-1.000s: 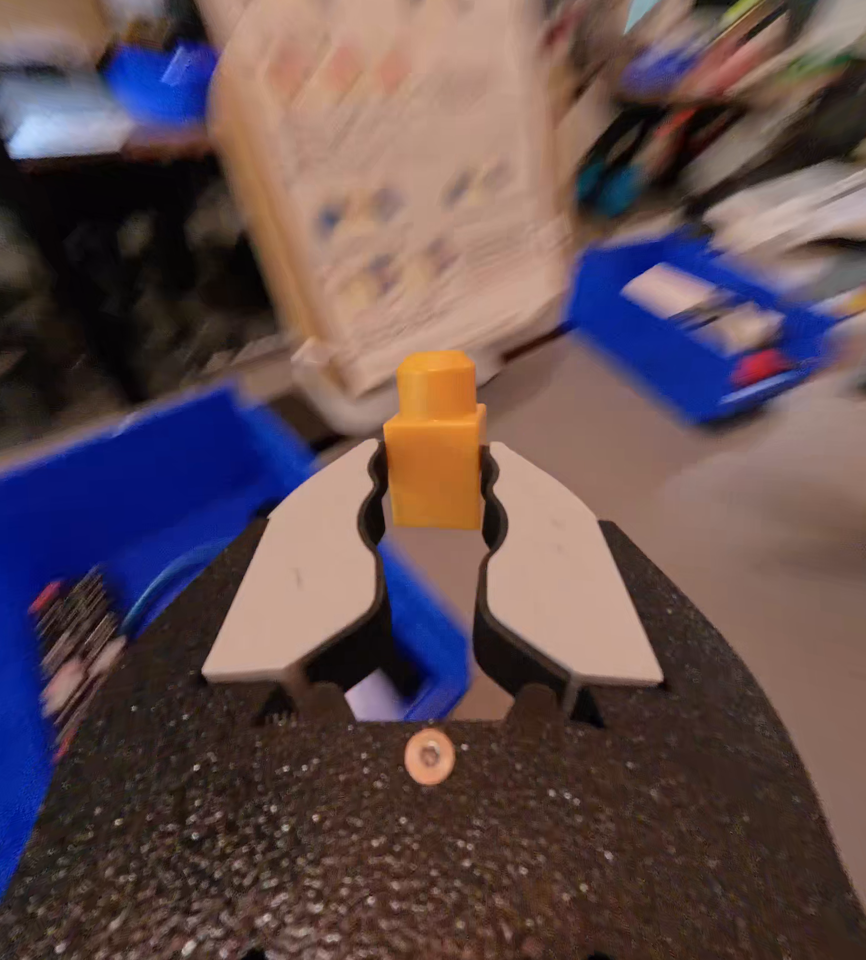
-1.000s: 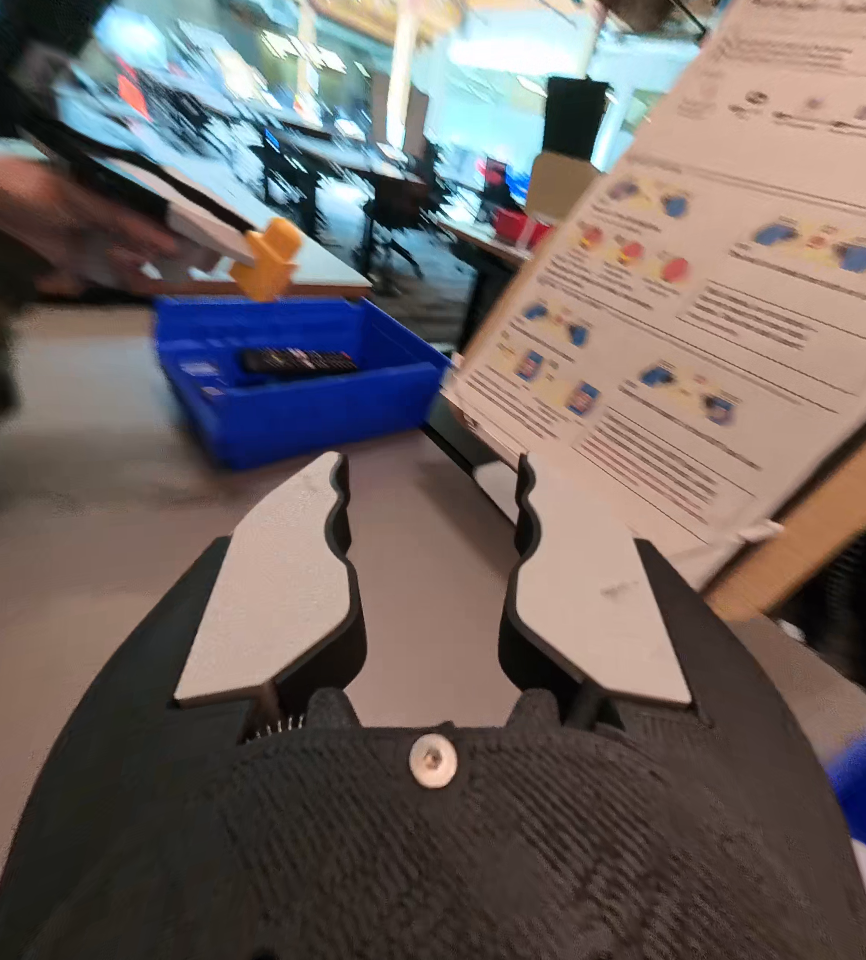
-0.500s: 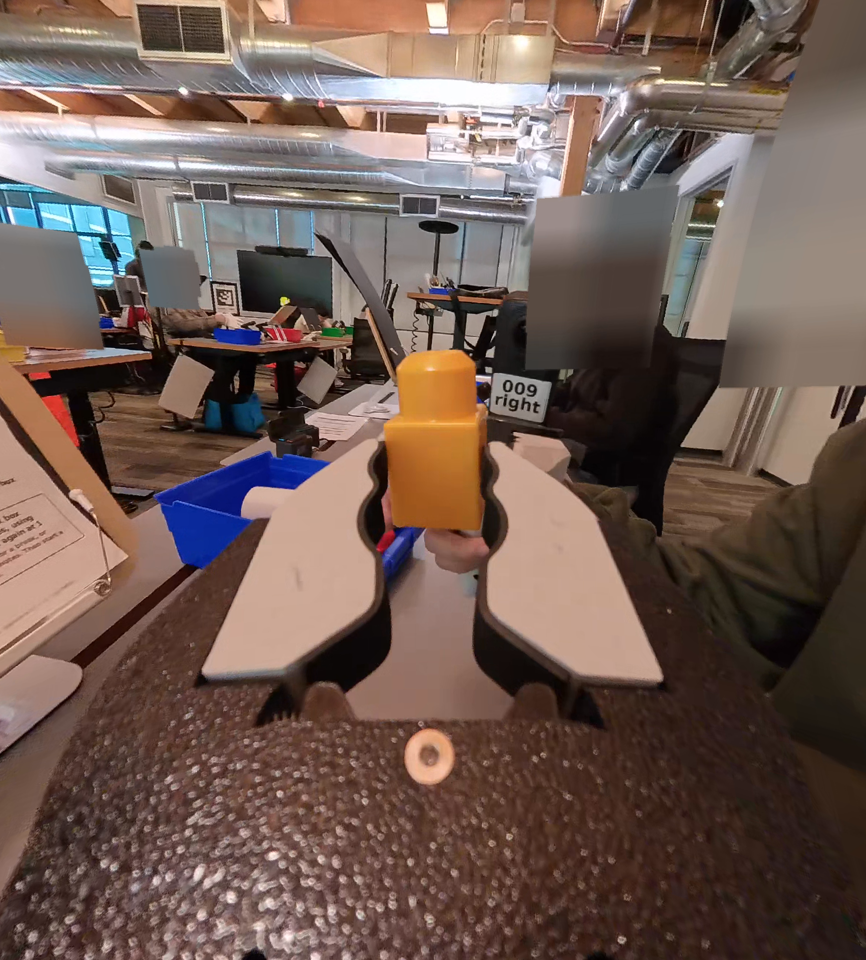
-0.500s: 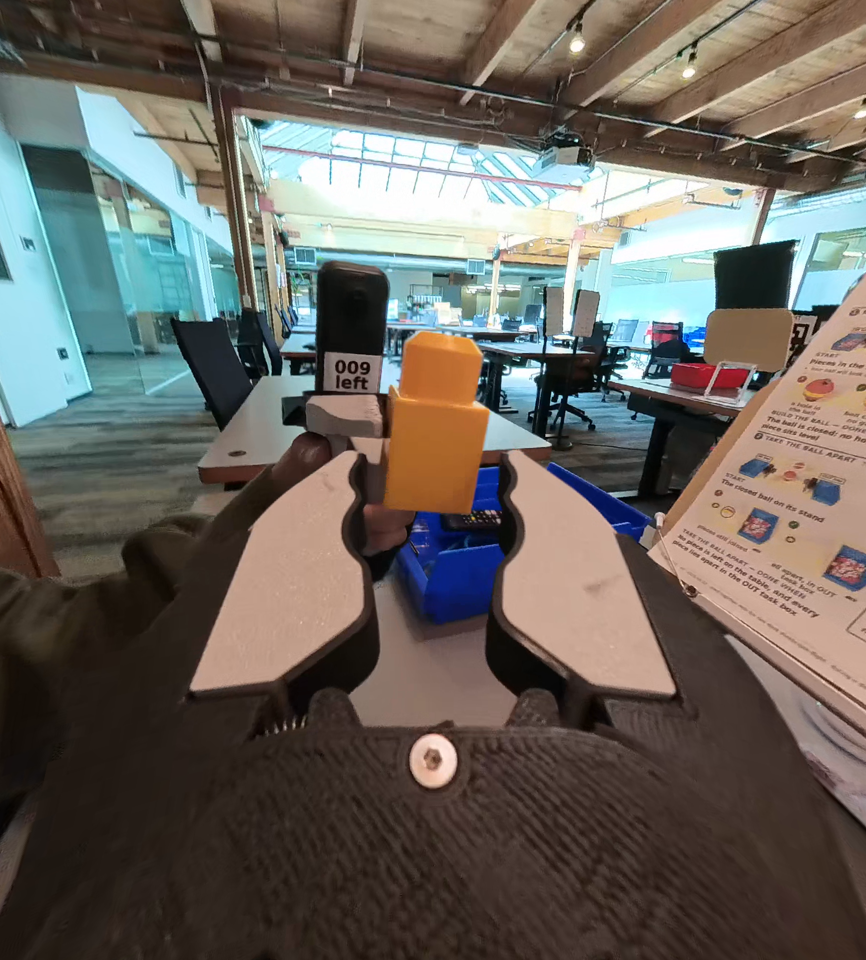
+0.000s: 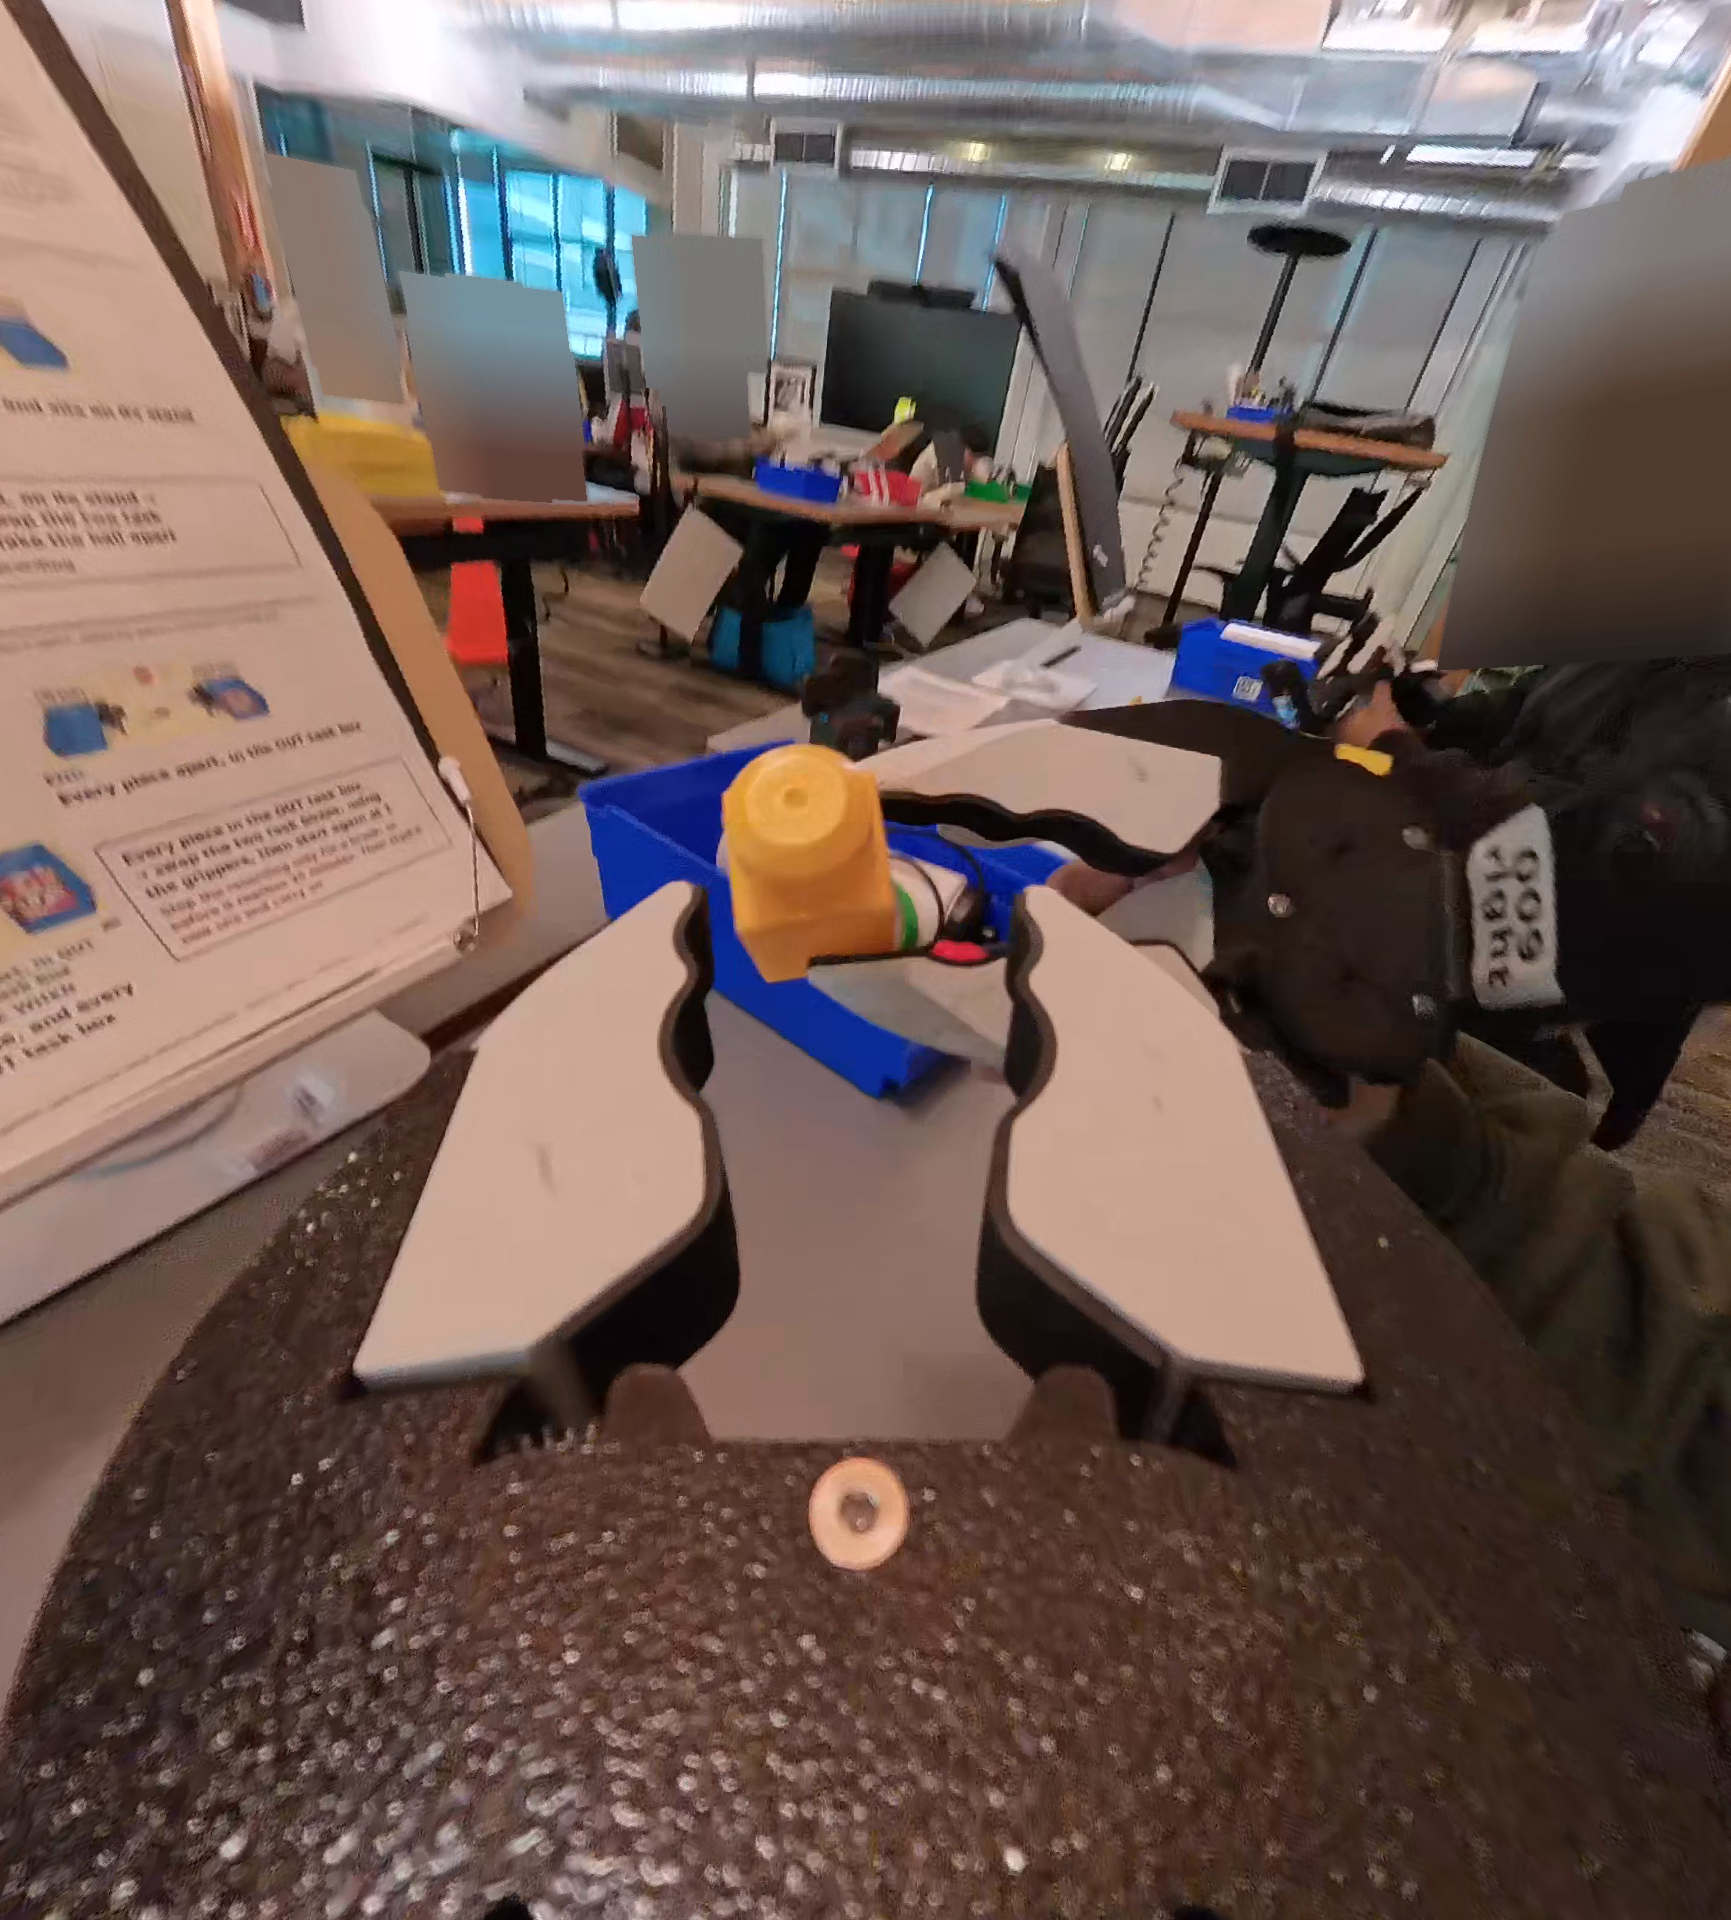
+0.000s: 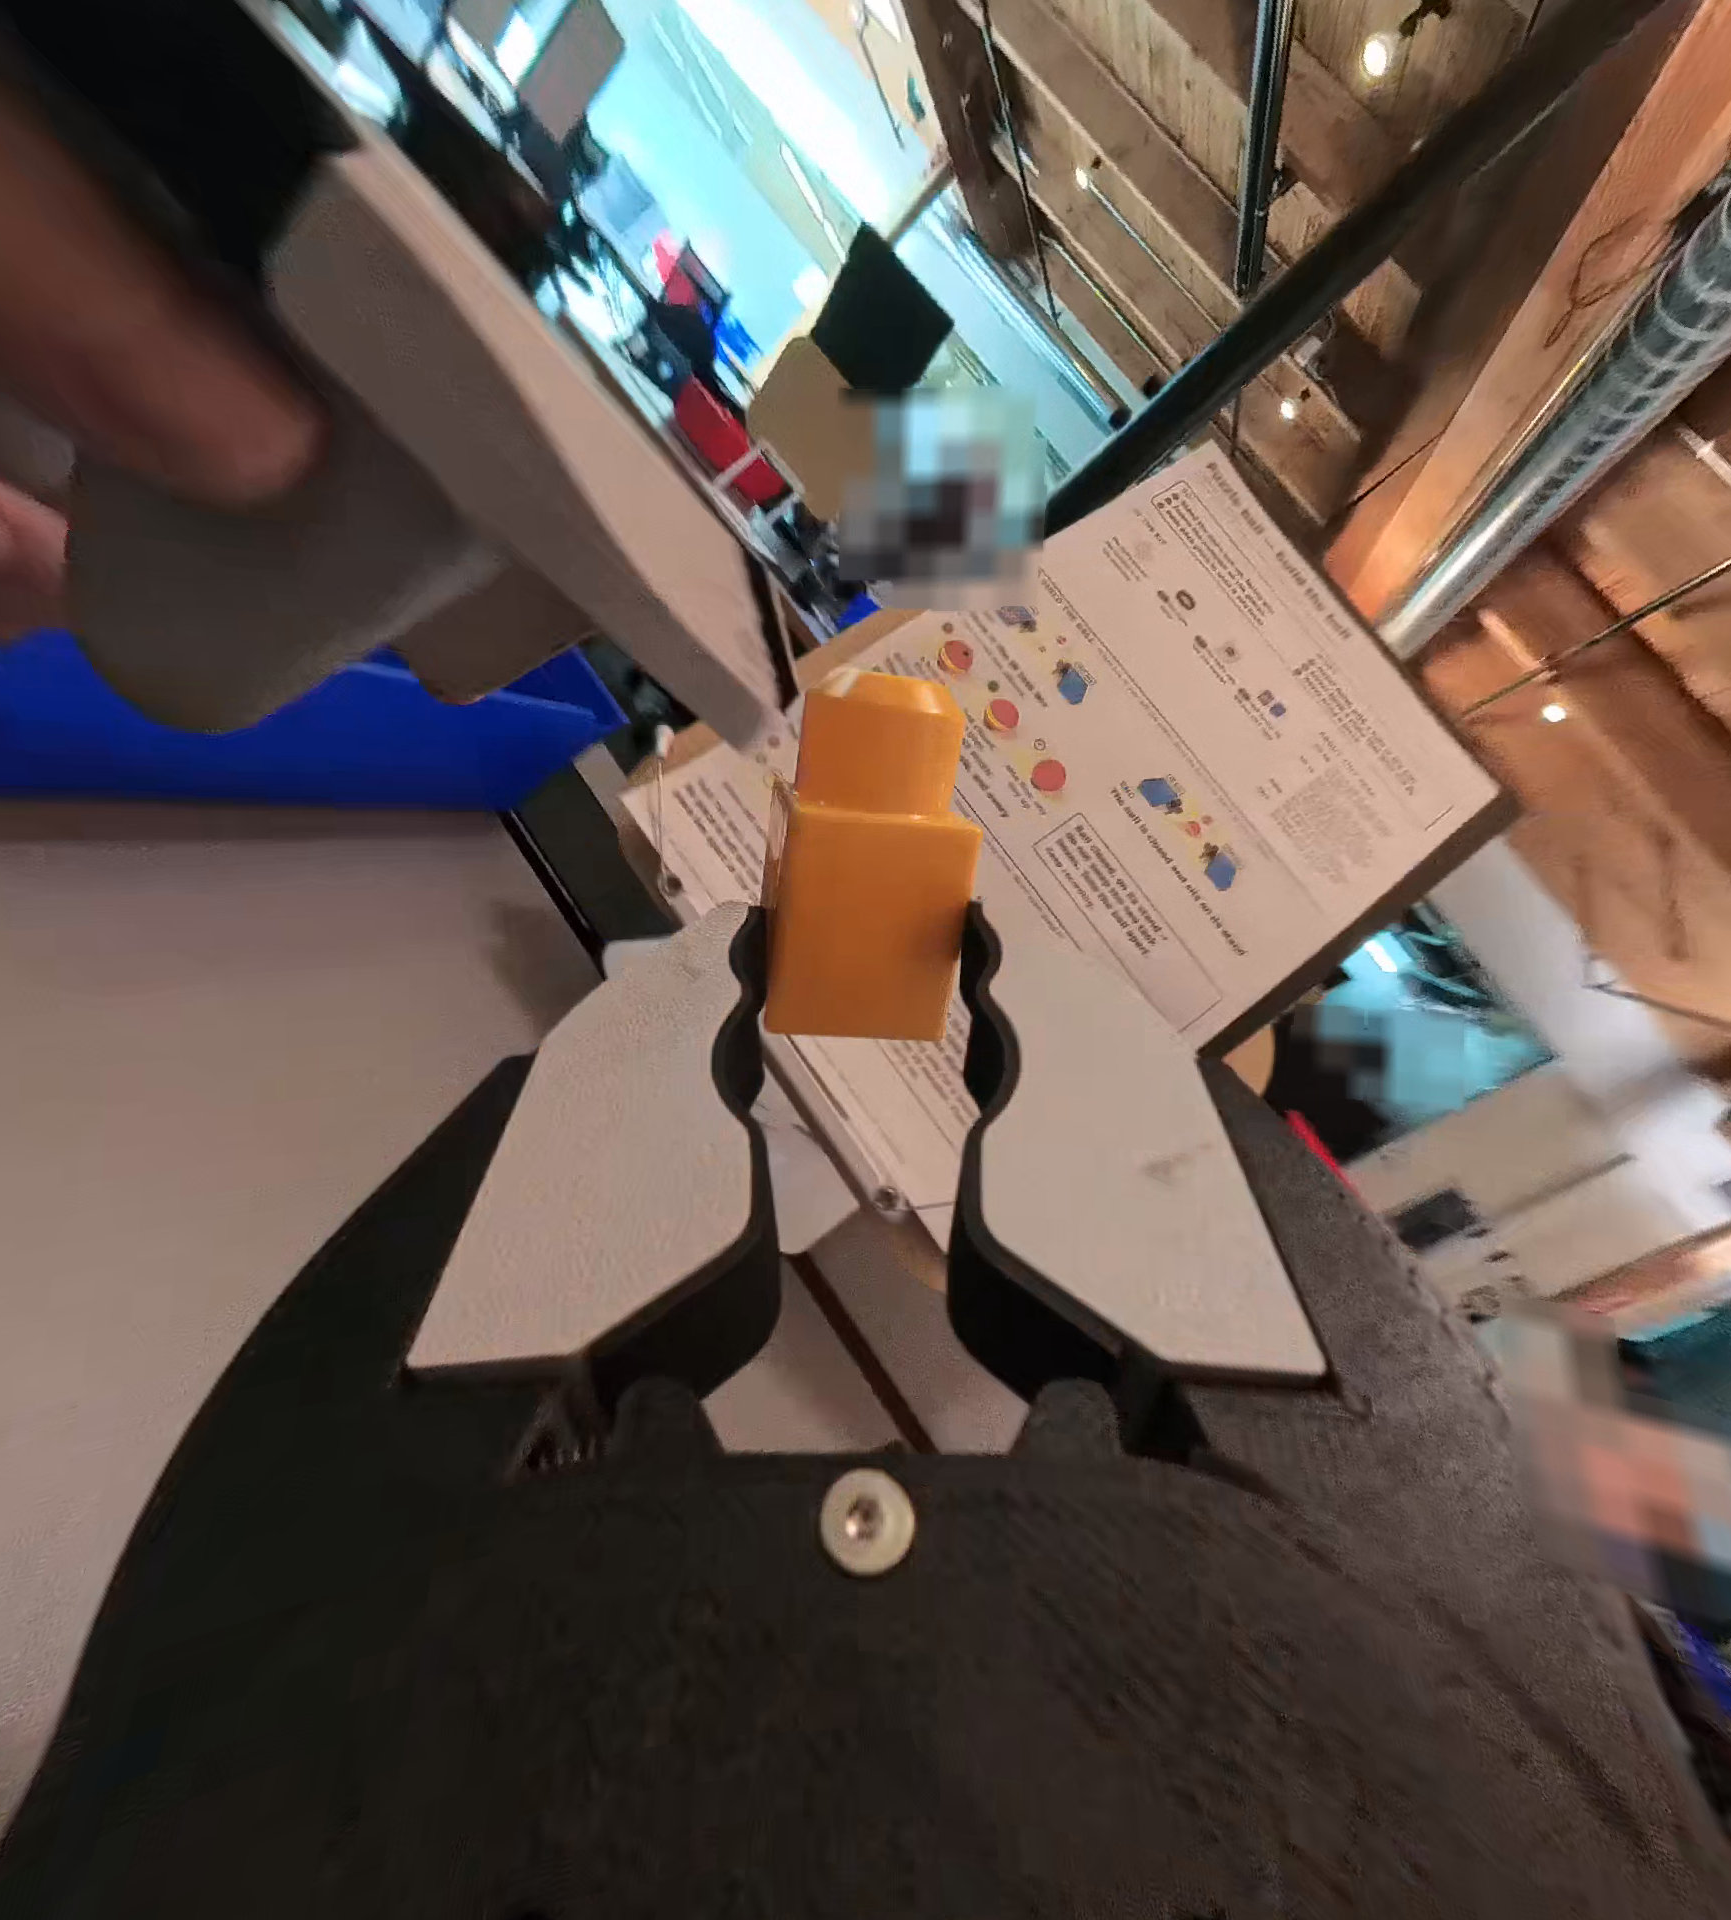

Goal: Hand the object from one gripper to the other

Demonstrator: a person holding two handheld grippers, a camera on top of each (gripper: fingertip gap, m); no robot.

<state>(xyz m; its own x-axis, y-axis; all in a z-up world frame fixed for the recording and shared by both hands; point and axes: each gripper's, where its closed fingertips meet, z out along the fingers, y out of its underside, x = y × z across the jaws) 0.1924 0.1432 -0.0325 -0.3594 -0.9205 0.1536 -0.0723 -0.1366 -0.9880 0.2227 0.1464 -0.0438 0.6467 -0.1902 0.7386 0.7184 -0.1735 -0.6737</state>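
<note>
The orange block [image 6: 866, 904], a cube with a round stud on top, is clamped between the tips of my right gripper [image 6: 861, 935], which is shut on it. In the left wrist view the same block [image 5: 804, 873] hangs just beyond my left gripper [image 5: 856, 935], which is open and empty. The right gripper's fingers [image 5: 1069, 769] reach in from the right and hold the block there. One of the left gripper's fingers [image 6: 528, 436] shows blurred at the upper left of the right wrist view, close above the block and apart from it.
A blue bin [image 5: 663, 831] with small parts stands on the grey table [image 6: 165, 1039] behind the block; it also shows in the right wrist view [image 6: 217, 727]. An instruction board [image 5: 113, 623] leans at the left. A person's sleeve [image 5: 1619, 1299] is at the right.
The left gripper held the block and the right gripper was open around it. Now the right gripper is shut on the block, the left has opened and drawn back, and the right gripper has tilted.
</note>
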